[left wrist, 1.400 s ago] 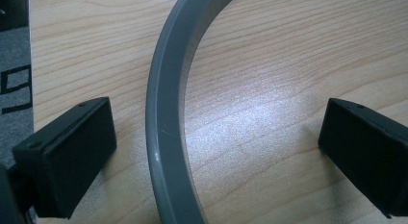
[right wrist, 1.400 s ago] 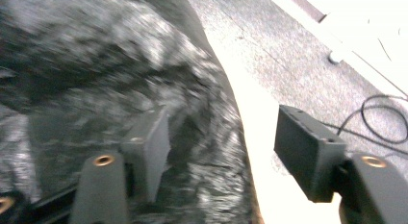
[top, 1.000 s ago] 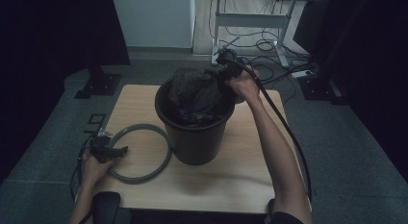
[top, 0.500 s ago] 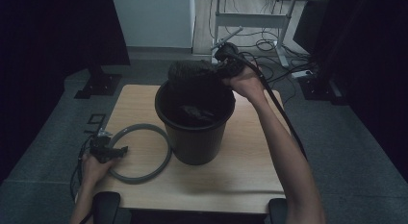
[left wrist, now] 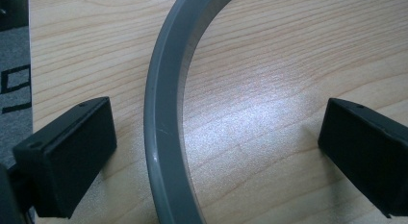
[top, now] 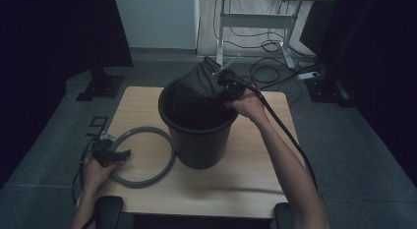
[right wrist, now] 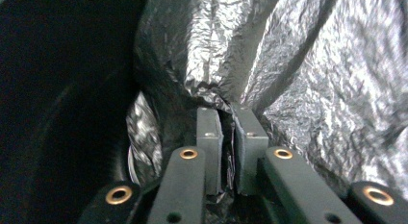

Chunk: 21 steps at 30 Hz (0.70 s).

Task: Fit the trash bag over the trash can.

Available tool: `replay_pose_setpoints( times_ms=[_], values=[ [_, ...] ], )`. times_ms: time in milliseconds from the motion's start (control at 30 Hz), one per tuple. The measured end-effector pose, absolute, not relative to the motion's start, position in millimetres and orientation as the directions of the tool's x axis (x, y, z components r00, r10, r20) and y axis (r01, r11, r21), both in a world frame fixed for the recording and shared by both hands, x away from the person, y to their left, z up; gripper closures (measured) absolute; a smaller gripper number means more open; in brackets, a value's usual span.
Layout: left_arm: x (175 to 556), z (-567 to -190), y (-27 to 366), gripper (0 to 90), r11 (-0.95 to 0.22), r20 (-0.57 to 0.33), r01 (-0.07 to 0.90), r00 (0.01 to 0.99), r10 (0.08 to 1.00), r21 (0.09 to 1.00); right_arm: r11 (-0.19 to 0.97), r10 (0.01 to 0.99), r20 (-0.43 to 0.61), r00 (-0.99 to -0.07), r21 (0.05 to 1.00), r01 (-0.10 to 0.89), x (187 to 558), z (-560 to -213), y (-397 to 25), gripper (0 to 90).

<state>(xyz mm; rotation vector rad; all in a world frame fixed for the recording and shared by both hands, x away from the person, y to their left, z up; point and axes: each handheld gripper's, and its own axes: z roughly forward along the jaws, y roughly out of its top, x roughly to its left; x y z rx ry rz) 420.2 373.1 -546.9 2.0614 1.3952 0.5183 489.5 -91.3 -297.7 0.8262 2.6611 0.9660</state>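
Observation:
A black bin (top: 199, 140) stands mid-table on the wooden table (top: 246, 170). A black plastic bag (top: 196, 86) hangs over its far right rim, stretched up from inside. My right gripper (top: 223, 81) is shut on a pinched fold of the bag (right wrist: 240, 51) above that rim; its jaws stand almost together with crinkled film between them (right wrist: 227, 137). A grey ring (top: 147, 157) lies flat left of the bin. My left gripper (top: 108, 155) rests at the ring's left edge, open, jaws on either side of the grey ring (left wrist: 166, 118) without touching it.
The table's left edge and grey floor (left wrist: 14, 75) lie just beyond my left gripper. A white desk frame (top: 255, 22) and cables (top: 275, 67) stand on the floor behind the table. Dark curtains hang on both sides.
My right gripper has pulled the bag from its bunched heap atop the bin toward the far right rim, spreading it and baring the bin's inside. The left gripper has stayed put.

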Motion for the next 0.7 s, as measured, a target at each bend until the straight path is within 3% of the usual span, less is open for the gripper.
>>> replay_pose_setpoints(
  times_ms=[67, 133, 367, 600, 700],
  values=[
    [420.1, -546.9, 373.1, 0.0, -0.276, -0.008, 0.697, 0.375, 0.927, 0.661, 0.641, 0.555, 0.009, -0.832, 0.633, 0.435, 490.2, -297.6, -91.3, 71.3],
    [420.2, -546.9, 373.1, 0.0, -0.277, -0.008, 0.697, 0.375, 0.927, 0.661, 0.626, 0.553, 0.026, -0.832, 0.647, 0.436, 490.9, -290.9, -92.4, 53.8],
    [420.2, -546.9, 373.1, 0.0, -0.277, -0.007, 0.697, 0.375, 0.927, 0.661, 0.562, 0.592, -0.029, -0.806, 0.732, 0.386, 498.3, -245.9, -98.0, 37.0],
    [420.4, -546.9, 373.3, 0.0, -0.278, -0.008, 0.697, 0.377, 0.926, 0.661, 0.598, 0.663, -0.144, -0.734, 0.692, 0.404, 530.8, -266.3, -92.5, 31.7],
    [420.6, -546.9, 373.3, 0.0, -0.279, -0.008, 0.696, 0.379, 0.926, 0.661, 0.631, 0.666, -0.16, -0.729, 0.641, 0.436, 541.2, -287.3, -89.7, 44.0]
  ],
)
